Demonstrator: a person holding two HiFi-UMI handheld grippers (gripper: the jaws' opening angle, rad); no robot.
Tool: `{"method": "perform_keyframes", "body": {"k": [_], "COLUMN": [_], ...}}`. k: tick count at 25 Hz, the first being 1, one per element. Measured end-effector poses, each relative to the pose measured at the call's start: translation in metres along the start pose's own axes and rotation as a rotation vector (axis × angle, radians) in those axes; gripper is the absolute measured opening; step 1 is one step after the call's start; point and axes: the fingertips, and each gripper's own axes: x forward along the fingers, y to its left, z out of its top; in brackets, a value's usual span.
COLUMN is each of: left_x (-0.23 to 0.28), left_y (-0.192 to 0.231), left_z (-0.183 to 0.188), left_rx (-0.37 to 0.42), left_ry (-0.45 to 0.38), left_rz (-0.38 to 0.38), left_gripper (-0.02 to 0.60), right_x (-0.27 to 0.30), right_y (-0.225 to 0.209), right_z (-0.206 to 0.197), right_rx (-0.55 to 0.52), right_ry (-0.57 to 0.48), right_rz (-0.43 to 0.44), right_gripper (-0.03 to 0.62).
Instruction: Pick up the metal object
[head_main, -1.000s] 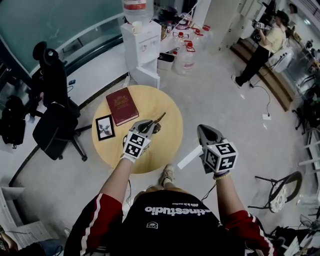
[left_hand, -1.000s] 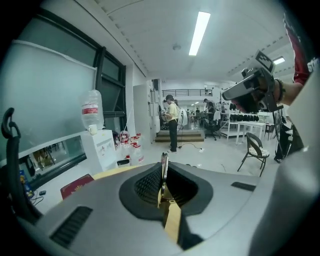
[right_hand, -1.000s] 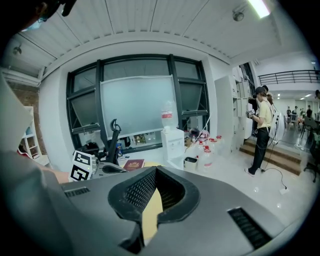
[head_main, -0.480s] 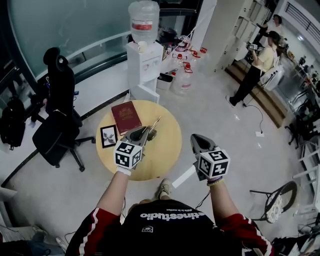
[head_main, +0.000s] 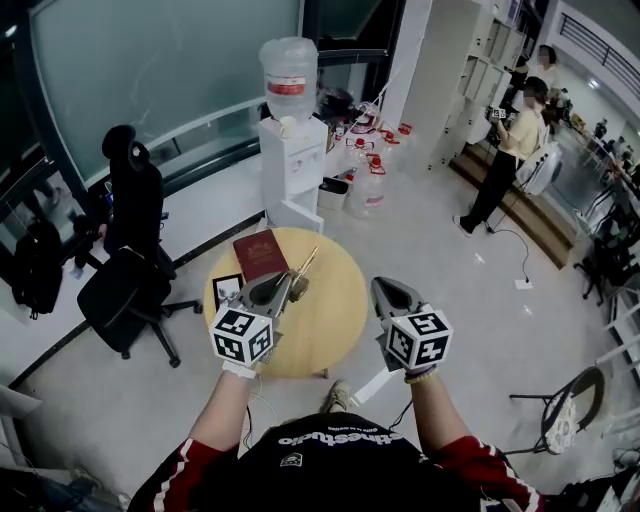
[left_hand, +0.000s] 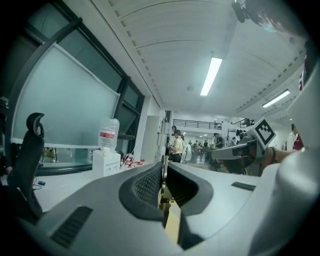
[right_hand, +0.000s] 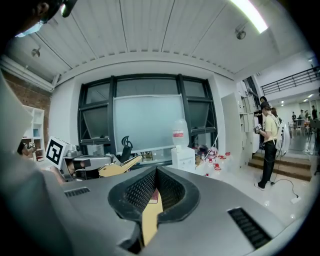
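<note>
Metal object (head_main: 307, 262), a thin golden strip, is pinched in the left gripper (head_main: 286, 284) and juts from the tips toward 1 o'clock, over the far half of the round table (head_main: 335, 320). In the left gripper view the ribbed pads (left_hand: 149, 186) are pressed almost together, with only the strip's narrow edge between them. From the right gripper view it reads as lifted, seen against the window rather than the tabletop.

The right gripper (head_main: 385, 288) hovers at the table's 4 o'clock edge with its fingers (right_hand: 143, 189) pressed together on nothing (only the tabletop and a corner of the book show through the slit). The two grippers are well apart, the right one at 3 o'clock of the left.

Around the table's rim, the red book (head_main: 260, 254) lies at 11 o'clock and a small picture frame (head_main: 227, 289) at 9 o'clock, just beside the left gripper's body; the tabletop from 1 to 5 o'clock is bare wood.

Off the table, an office chair (head_main: 125, 275) stands near at 9 o'clock and a water dispenser (head_main: 291, 165) at 12 o'clock, with bottles clustered on the floor toward 1 o'clock. Open floor runs from 2 to 5 o'clock, where a standing person (head_main: 505, 160) is well away at 2 o'clock.
</note>
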Motion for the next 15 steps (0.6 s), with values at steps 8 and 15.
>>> {"method": "perform_keyframes", "body": {"k": [8,15], "left_x": [-0.037,-0.061], "left_y": [-0.001,-0.001], "left_z": [0.032,0.031], "left_rx": [0.019,0.081], "left_ry": [-0.08,-0.113], "left_rz": [0.062,0.134], "left_gripper": [0.031,0.032], "right_x": [-0.016,-0.032], "right_y": [0.026,0.026], "right_z": [0.011,0.005], "right_rx": [-0.016,-0.015], "right_ry": [-0.051,-0.095], "right_rz": [0.018,-0.022], "right_gripper": [0.028,0.029]}}
